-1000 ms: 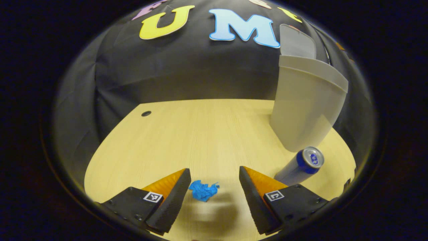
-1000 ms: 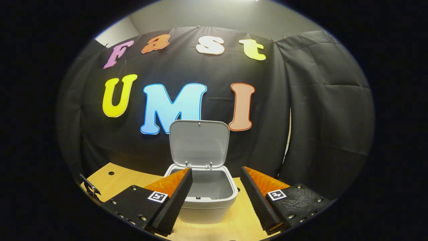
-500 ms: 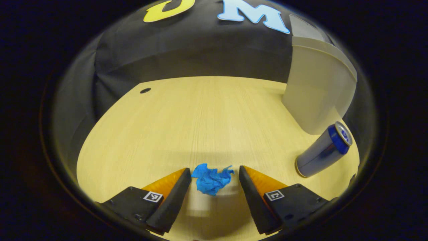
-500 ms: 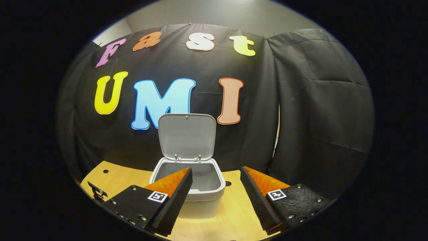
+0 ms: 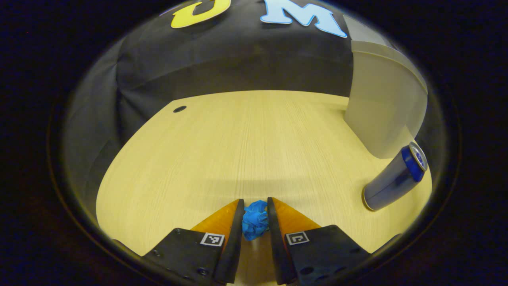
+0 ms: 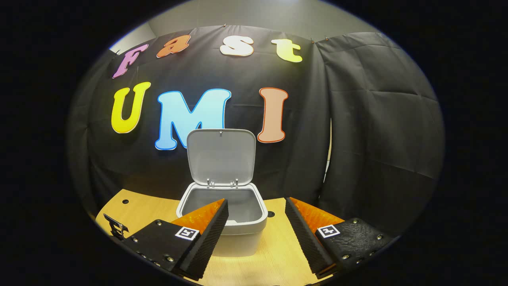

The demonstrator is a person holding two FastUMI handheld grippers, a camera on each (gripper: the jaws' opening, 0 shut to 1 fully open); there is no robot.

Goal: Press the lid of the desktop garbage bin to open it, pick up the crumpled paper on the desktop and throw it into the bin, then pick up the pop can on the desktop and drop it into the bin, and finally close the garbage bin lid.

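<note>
**Second step of the task: the crumpled paper taken in the left tool.**

The left tool (image 5: 255,208) was closed on the blue crumpled paper (image 5: 254,219), both fingers pressing its sides, low at the near edge of the worktop (image 5: 246,143). The pop can (image 5: 394,177) stood untouched at the right, just beside the garbage bin (image 5: 383,103). The right tool (image 6: 256,208) hung open and empty before the bin, whose lid (image 6: 221,157) stood raised. The next move probably called for lifting the paper clear, carrying it right over the bin's open mouth, and opening the fingers there.
</note>
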